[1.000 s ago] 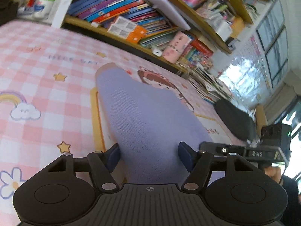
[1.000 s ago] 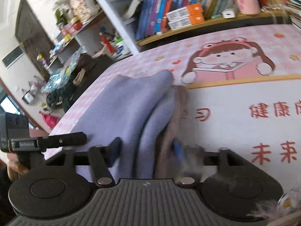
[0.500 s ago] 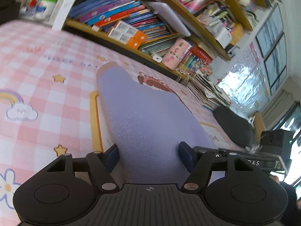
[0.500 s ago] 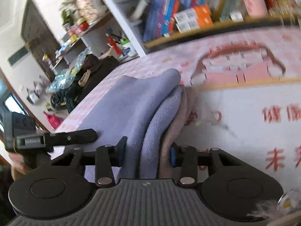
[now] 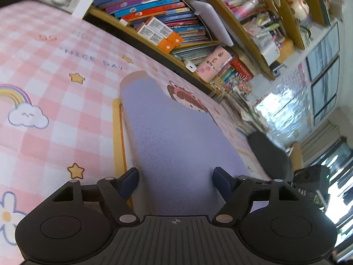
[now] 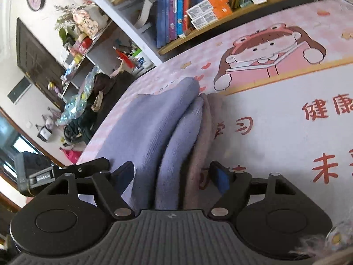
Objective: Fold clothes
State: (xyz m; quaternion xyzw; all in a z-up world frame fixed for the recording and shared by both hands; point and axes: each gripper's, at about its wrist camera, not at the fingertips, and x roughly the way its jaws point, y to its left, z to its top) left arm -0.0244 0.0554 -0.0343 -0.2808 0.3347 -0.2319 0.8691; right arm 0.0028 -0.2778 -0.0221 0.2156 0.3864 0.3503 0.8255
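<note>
Right wrist view shows my right tongs [image 6: 174, 174] have just spread off the folded purple garment [image 6: 158, 128] on the desk [image 6: 275, 128], left tongs [image 5: 175, 178] also spread, so this fold looks finished.

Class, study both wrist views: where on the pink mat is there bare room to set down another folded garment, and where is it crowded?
Free: the checked patch left of the purple garment, between the rainbow print and the bookshelf; also the white lettered panel right of the garment, below the cartoon girl print. Crowded: the middle, where garment, left gripper and right gripper sit.
</note>
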